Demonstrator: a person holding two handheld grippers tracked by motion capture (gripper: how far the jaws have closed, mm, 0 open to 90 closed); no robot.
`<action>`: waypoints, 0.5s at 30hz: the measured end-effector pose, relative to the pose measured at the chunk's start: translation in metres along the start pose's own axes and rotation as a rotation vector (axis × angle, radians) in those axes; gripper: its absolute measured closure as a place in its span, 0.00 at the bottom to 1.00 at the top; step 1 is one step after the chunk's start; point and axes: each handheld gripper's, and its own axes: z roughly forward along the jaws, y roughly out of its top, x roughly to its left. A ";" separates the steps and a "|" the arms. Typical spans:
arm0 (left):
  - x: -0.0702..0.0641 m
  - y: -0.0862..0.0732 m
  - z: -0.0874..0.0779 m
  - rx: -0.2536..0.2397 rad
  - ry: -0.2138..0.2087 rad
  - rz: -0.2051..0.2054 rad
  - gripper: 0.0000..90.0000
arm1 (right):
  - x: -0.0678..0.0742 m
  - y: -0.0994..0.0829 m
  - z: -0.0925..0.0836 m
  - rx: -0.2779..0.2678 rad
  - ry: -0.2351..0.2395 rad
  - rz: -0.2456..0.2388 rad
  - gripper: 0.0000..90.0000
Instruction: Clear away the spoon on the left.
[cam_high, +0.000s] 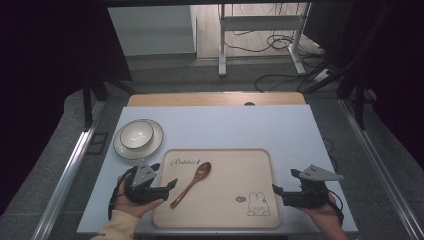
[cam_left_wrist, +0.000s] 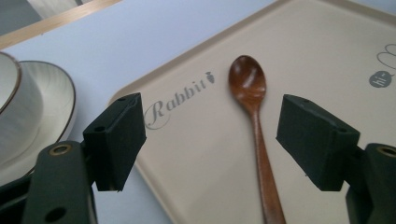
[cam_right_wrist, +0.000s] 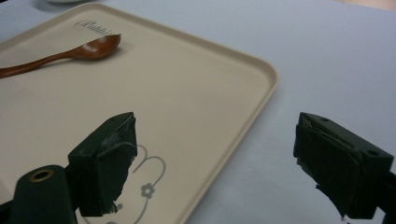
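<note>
A pale blue table top (cam_high: 225, 127) is carrying a beige tray (cam_high: 235, 170) with a rabbit drawing, and a brown wooden spoon (cam_high: 192, 183) is lying slantwise on the tray's left part, bowl toward the far edge. The left gripper (cam_high: 170, 186) is hovering at the tray's left rim, its jaws standing wide apart with nothing between the pads, the spoon (cam_left_wrist: 257, 126) lying below them. The right gripper (cam_high: 276, 190) is waiting at the tray's right rim, jaws likewise spread and gripping nothing. A white bowl (cam_high: 136, 134) is sitting on a plate (cam_high: 155, 145) beyond the left hand
</note>
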 end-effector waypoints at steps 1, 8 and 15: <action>0.002 -0.002 -0.002 -0.007 0.002 -0.020 0.26 | -0.002 0.001 -0.001 -0.005 -0.008 0.007 0.15; 0.015 -0.017 -0.020 -0.016 0.058 -0.060 0.27 | -0.015 -0.006 -0.007 -0.007 -0.033 0.015 0.15; 0.015 -0.020 -0.026 -0.043 0.079 -0.063 0.27 | -0.022 -0.010 -0.009 -0.007 -0.052 0.014 0.16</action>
